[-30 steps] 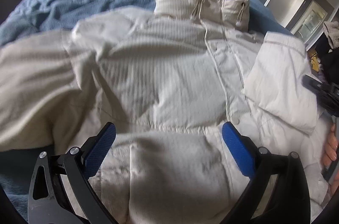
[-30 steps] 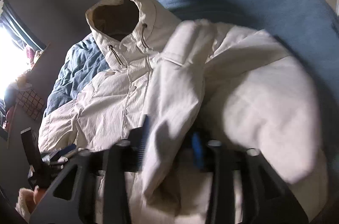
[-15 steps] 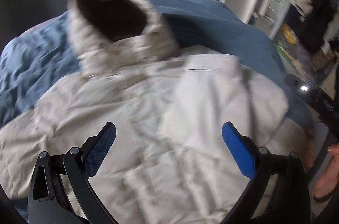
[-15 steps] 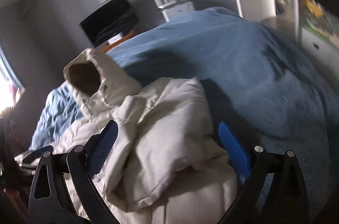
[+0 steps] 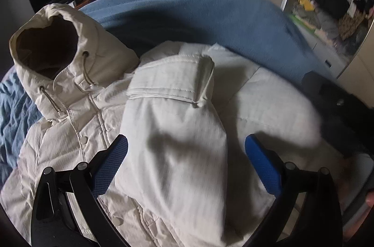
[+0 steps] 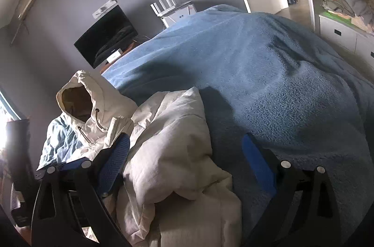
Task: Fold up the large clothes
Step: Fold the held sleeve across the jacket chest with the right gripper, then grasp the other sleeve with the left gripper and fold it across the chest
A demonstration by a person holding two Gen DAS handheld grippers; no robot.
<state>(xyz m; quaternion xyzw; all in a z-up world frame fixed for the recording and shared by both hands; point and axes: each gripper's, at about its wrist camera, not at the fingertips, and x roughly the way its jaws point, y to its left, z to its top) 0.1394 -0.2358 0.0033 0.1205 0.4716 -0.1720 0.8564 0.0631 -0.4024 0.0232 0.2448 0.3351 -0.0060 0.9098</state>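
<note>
A cream hooded puffer jacket (image 5: 163, 130) lies front-up on a bed with a blue blanket (image 5: 198, 13). Its hood (image 5: 58, 48) points to the far left. One sleeve (image 5: 177, 111) is folded across the chest, cuff toward the hood. My left gripper (image 5: 185, 158) is open and empty, hovering over that sleeve. My right gripper (image 6: 184, 158) is open and empty over the jacket's (image 6: 173, 142) right edge, where jacket meets blanket (image 6: 268, 72). The hood (image 6: 79, 102) shows at the left in the right wrist view.
A dark monitor (image 6: 107, 34) and a white router (image 6: 168, 7) stand by the grey wall beyond the bed. A doorway and piled clothes (image 5: 327, 1) are at the right. The other gripper's dark body (image 5: 339, 111) shows at the left wrist view's right edge.
My right gripper has let go of the sleeve, opened and pulled back to the right. The sleeve now rests on the chest. My left gripper swung right, over the folded sleeve.
</note>
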